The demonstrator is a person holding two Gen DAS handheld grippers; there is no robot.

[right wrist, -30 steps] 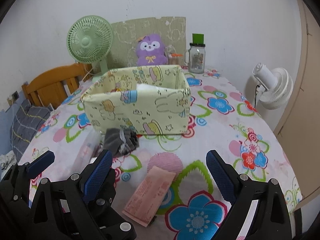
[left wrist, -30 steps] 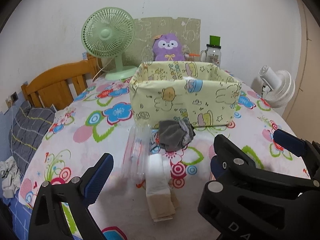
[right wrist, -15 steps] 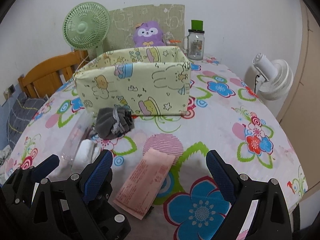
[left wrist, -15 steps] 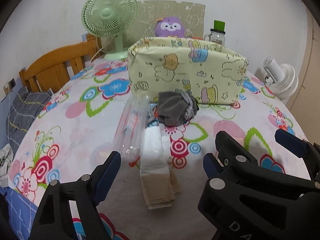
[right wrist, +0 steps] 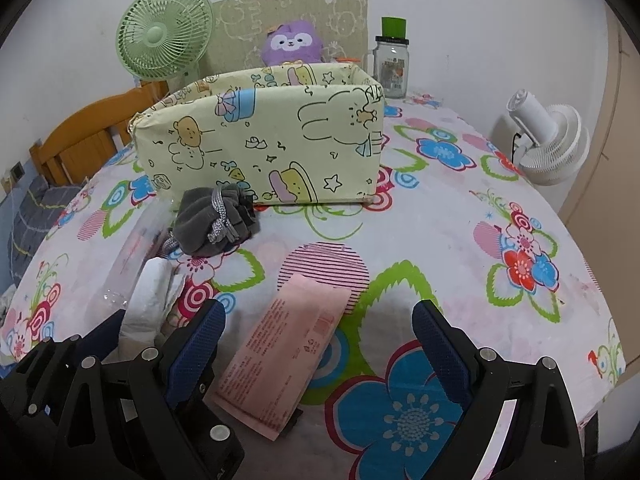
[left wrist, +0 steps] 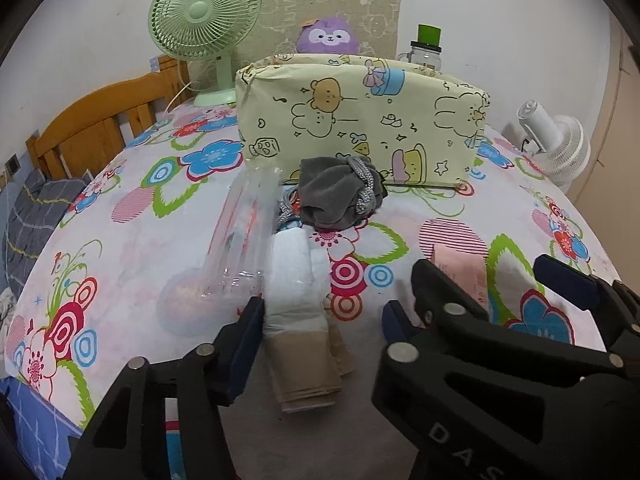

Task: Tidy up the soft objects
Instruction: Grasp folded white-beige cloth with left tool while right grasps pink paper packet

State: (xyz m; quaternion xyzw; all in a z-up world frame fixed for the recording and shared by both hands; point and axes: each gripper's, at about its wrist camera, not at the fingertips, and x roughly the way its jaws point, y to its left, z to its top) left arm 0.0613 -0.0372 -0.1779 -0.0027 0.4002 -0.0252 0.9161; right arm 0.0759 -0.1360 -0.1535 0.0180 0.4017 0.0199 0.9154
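A: How are the grippers sitting?

B: Both are angling downward over a table [right wrist: 440,248] with a flowered cloth. In the left wrist view, the left gripper [left wrist: 322,324] is straddling a folded white and beige cloth [left wrist: 298,316] at 6 o'clock. Its left pad is touching the cloth's edge; the right pad is standing clear, so the fingers are apart, not clamping. In the right wrist view, the right gripper [right wrist: 318,340] is holding its fingers wide apart around a pink paper packet [right wrist: 286,356], touching nothing.

A: What is changing from a second ago?

B: The left jaws have just been closing, with the folded cloth between them. Both cameras are sitting lower now, so the yellow fabric box [left wrist: 360,120] is hiding more of the purple plush toy [left wrist: 328,38] behind it.

A: Where are the soft things?

B: Going left to right in the left view: a clear plastic sleeve [left wrist: 244,240] is lying at 9 o'clock of the folded cloth, touching it. A grey drawstring pouch [left wrist: 340,192] is resting at 12 o'clock, just before the box wall.

A: Any readable writing?

B: The letters "DA" are showing on the right gripper's black body at 5 o'clock in the left view. The packet's red print is too small to read.
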